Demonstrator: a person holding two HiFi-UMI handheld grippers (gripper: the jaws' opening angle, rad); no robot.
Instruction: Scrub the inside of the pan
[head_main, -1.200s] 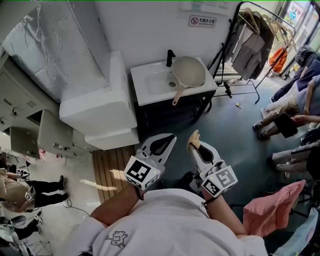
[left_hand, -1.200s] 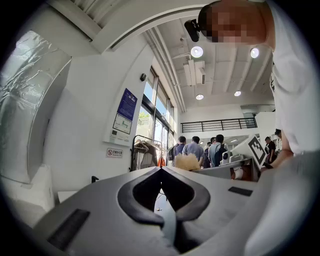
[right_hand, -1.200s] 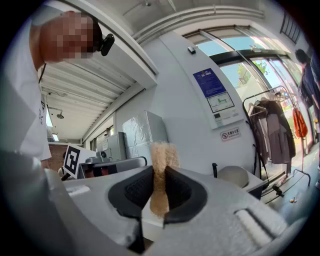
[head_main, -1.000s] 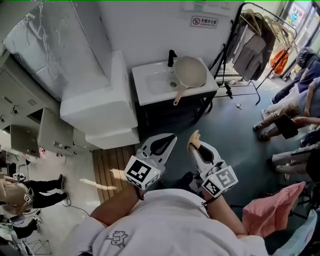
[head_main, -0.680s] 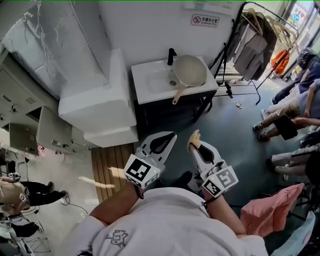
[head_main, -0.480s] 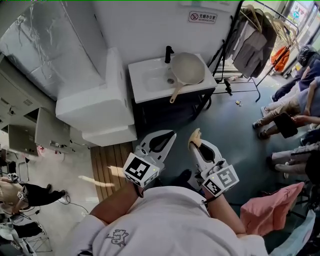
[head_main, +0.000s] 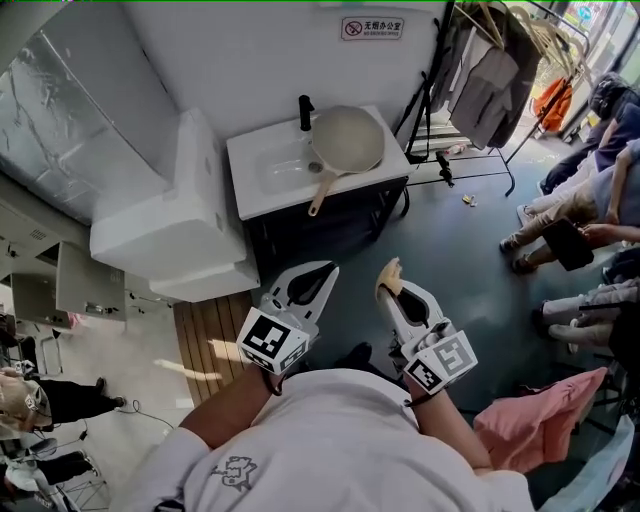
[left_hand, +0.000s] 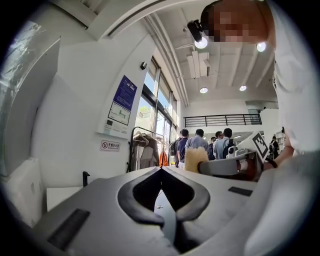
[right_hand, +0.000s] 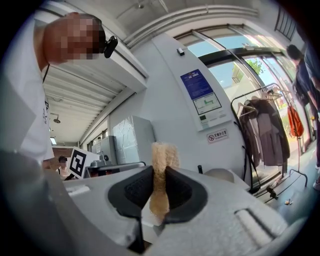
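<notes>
A beige pan rests on the right side of a white sink unit, its handle pointing toward me; its rim also shows in the right gripper view. My left gripper is held in front of my chest, far short of the sink, jaws shut with nothing between them. My right gripper is beside it, shut on a tan sponge that sticks up from the jaws. The sponge also appears in the left gripper view.
A black tap stands at the sink's back. A white appliance sits left of the sink, a clothes rack with hanging clothes to its right. Seated people are at the right; a wooden slat mat lies on the floor.
The sink and pan have shifted left and slightly down in the head view as my head turned. Both grippers keep their pose; the sponge stays clamped.
</notes>
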